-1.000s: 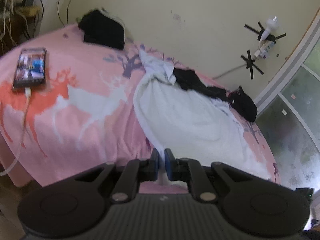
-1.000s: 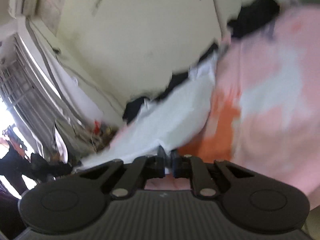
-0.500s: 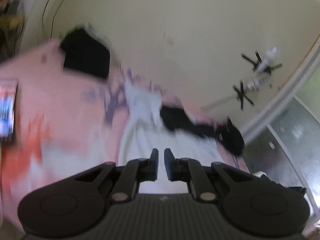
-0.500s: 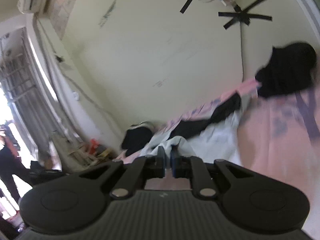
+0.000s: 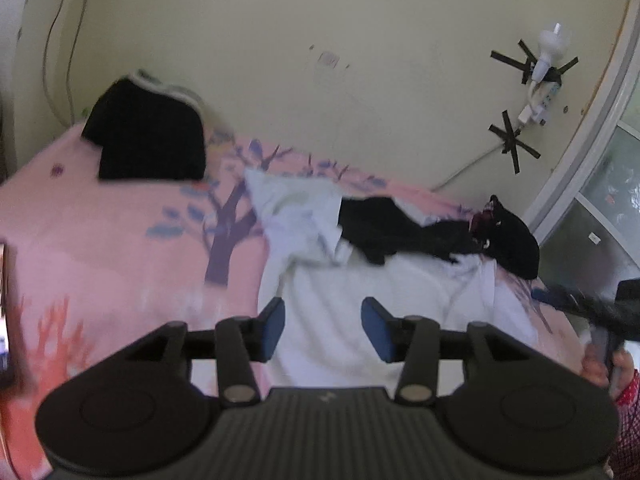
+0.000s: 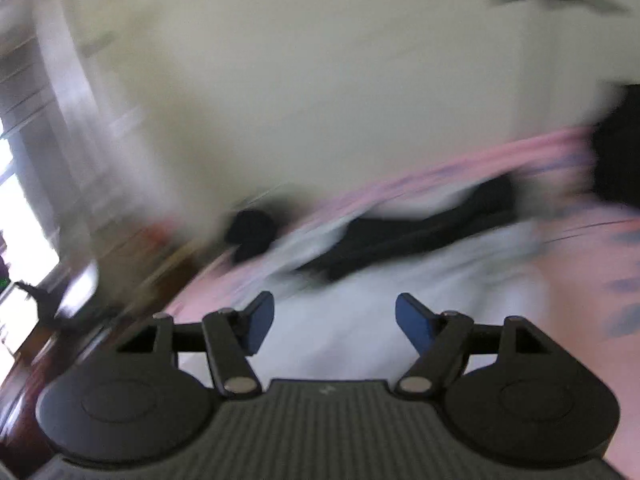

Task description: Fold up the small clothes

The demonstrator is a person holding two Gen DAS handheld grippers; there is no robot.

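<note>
My left hand-held gripper point(image 5: 323, 329) gapes wide above the white shirt point(image 5: 372, 320). My right hand-held gripper point(image 6: 334, 324) is wide too, nothing held.

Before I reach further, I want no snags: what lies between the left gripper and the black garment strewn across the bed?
Only the white garment, seen in the left wrist view, between the open left gripper and the black garment.

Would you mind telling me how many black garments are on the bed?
3: a folded black garment at the far left corner, a strewn black garment across the white garment, a bunched black garment at right. More may be hidden.
</note>
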